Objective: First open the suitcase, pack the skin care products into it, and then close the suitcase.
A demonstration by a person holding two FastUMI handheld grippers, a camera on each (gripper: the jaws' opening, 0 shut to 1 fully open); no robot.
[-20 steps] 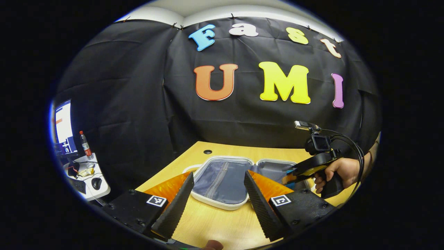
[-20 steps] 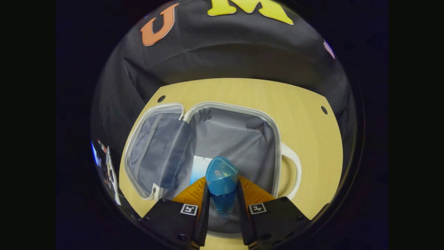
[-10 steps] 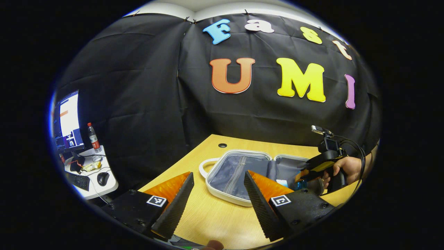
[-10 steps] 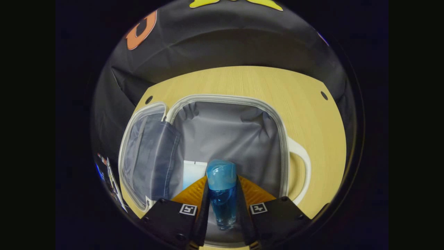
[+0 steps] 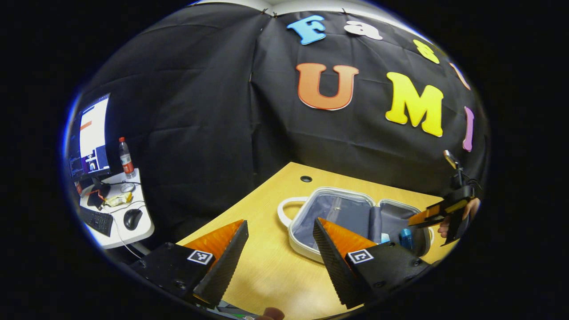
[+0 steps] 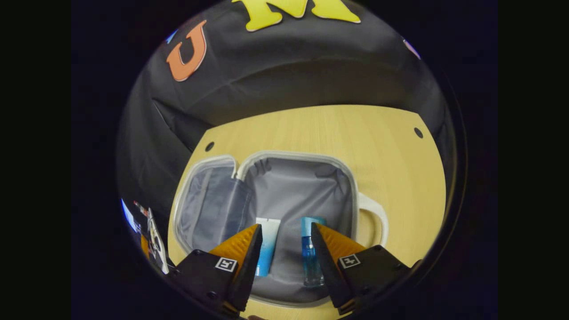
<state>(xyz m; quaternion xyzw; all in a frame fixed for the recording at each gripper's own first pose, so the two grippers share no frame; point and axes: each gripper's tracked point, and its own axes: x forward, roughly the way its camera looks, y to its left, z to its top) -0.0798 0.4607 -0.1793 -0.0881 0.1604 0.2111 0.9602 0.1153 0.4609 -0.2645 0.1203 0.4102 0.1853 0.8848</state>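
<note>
**Two products rest in open suitcase**

On the wooden table [image 6: 391,169], the white-rimmed suitcase [image 6: 284,156] lies flat and unzipped, grey lining up. Above its right half the right gripper [image 6: 284,249] hangs with jaws spread, released and holding nothing. The left gripper [image 5: 280,249], also spread and empty, hovers over the table near the case. Inside lie a blue bottle [image 6: 310,253] and, beside it, a white-and-blue tube [image 6: 266,249].

Light wooden table [image 6: 320,129], open white suitcase [image 6: 355,186] lying on it
</note>
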